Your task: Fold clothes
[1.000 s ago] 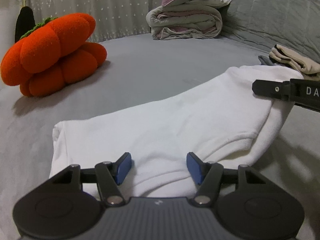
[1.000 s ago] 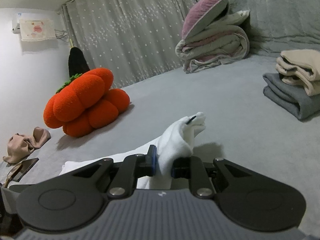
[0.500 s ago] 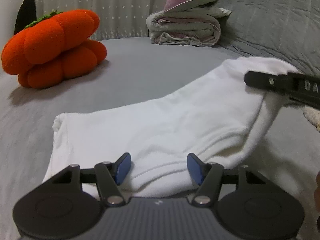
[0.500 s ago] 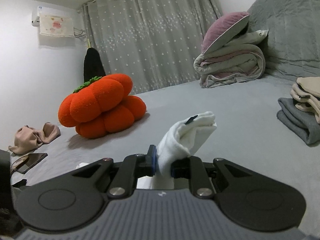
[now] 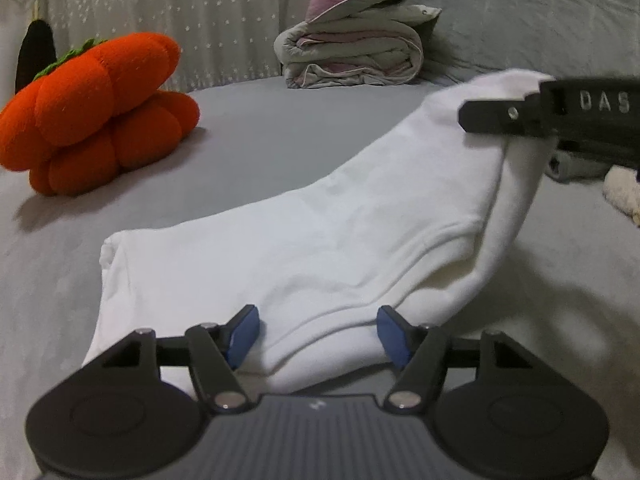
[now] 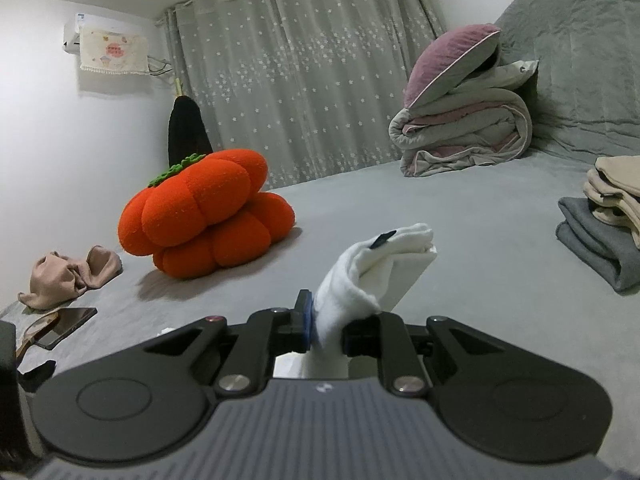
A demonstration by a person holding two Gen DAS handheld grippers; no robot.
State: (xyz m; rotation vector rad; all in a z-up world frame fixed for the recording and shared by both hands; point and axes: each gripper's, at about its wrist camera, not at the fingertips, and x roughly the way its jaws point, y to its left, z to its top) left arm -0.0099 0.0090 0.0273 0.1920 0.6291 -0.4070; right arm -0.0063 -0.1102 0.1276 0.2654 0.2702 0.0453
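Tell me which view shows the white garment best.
The left wrist view: the white garment spreads across the bed from the open left tool up to the right tool. The right wrist view shows only a bunched end pinched in the right tool.

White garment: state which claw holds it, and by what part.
The right claw is shut on a bunched corner of the white garment, lifting that end. The left claw is open, straddling the near edge and gripping nothing.

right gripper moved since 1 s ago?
Yes. The right gripper has gone up with the white garment: in the left wrist view its tip now sits nearer the level of the folded quilt.
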